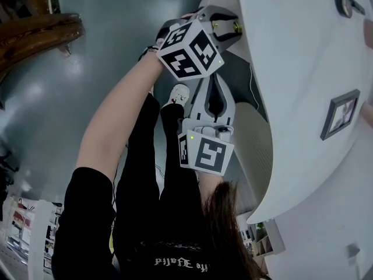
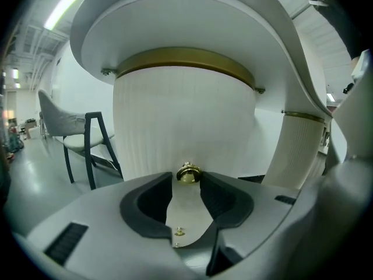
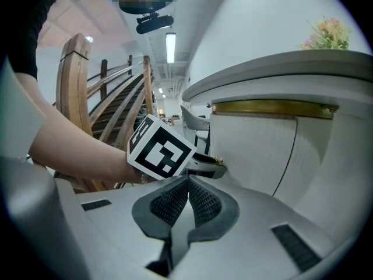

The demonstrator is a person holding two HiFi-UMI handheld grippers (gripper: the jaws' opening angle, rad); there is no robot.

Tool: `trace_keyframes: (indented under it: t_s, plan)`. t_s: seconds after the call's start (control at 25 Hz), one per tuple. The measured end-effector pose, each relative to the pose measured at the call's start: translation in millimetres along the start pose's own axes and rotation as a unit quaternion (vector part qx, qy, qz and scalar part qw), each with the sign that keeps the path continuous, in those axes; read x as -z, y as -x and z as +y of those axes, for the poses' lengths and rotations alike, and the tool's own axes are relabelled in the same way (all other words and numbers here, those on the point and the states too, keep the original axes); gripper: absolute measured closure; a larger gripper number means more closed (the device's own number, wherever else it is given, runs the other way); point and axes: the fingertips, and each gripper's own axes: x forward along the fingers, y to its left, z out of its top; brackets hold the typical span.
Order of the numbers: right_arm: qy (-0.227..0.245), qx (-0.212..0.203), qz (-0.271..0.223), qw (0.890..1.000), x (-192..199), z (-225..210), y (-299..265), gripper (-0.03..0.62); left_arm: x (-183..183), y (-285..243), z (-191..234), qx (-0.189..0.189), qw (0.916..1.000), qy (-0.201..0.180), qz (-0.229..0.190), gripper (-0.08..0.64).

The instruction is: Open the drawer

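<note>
The drawer front [image 2: 186,127] is a curved, ribbed white panel under a brass band and the white tabletop [image 1: 291,69]. Its small brass knob [image 2: 188,172] sits between the pad tips of my left gripper [image 2: 188,177], which is shut on it. From above, the left gripper [image 1: 232,28] reaches the knob [image 1: 236,26] at the table's edge. My right gripper [image 1: 214,79] hangs just below and behind it, apart from the drawer. Its ribbed pads [image 3: 201,200] meet with nothing between them, so the right gripper [image 3: 187,182] is shut. It looks at the left gripper's marker cube [image 3: 158,147] and the drawer front [image 3: 256,150].
A framed picture [image 1: 341,114] and a small dark object [image 1: 348,4] stand on the tabletop. Flowers [image 3: 329,32] sit on top too. A dark-legged chair [image 2: 87,144] stands left of the table, and a curved wooden railing [image 3: 73,98] stands behind my arm. My shoe [image 1: 178,93] is below.
</note>
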Motion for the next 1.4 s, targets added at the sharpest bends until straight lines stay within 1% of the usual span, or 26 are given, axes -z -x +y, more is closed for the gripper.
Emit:
trace_keyframes:
  t_s: [0.16, 0.36, 0.44, 0.56, 0.72, 1.0, 1.16, 1.4]
  plan:
    - [0.000, 0.001, 0.004, 1.000, 3.4, -0.6, -1.6, 0.566, -0.6, 0.7, -2.8, -0.006, 1.0000, 0.003, -0.001, 0.422]
    - [0.002, -0.004, 0.009, 1.000, 6.0, 1.6, -2.6, 0.566, -1.3, 1.4, -3.5, 0.004, 0.9999, 0.011, -0.002, 0.426]
    - [0.004, -0.006, 0.011, 1.000, 6.5, 1.9, -3.2, 0.566, -2.3, 2.1, -3.0, -0.002, 1.0000, 0.001, 0.000, 0.428]
    - [0.003, -0.007, 0.016, 1.000, 9.0, 1.2, -4.8, 0.566, -2.5, 2.8, -2.1, -0.015, 0.9996, -0.024, 0.006, 0.430]
    - [0.007, -0.013, 0.021, 1.000, 9.4, 3.9, -6.9, 0.566, -2.6, 4.0, -2.0, -0.010, 0.9998, -0.014, 0.003, 0.434]
    - [0.019, -0.039, 0.028, 0.999, 12.6, 15.4, -10.2, 0.566, 6.8, 17.5, -3.8, 0.004, 0.9999, -0.016, 0.003, 0.436]
    - [0.009, -0.037, 0.033, 0.999, 14.6, 22.6, -10.9, 0.566, 9.8, 24.7, -3.2, 0.008, 0.9998, -0.015, 0.004, 0.434]
    - [0.010, -0.034, 0.037, 0.999, 15.2, 27.7, -9.1, 0.566, 11.9, 27.3, -3.7, 0.014, 0.9998, -0.014, 0.008, 0.434]
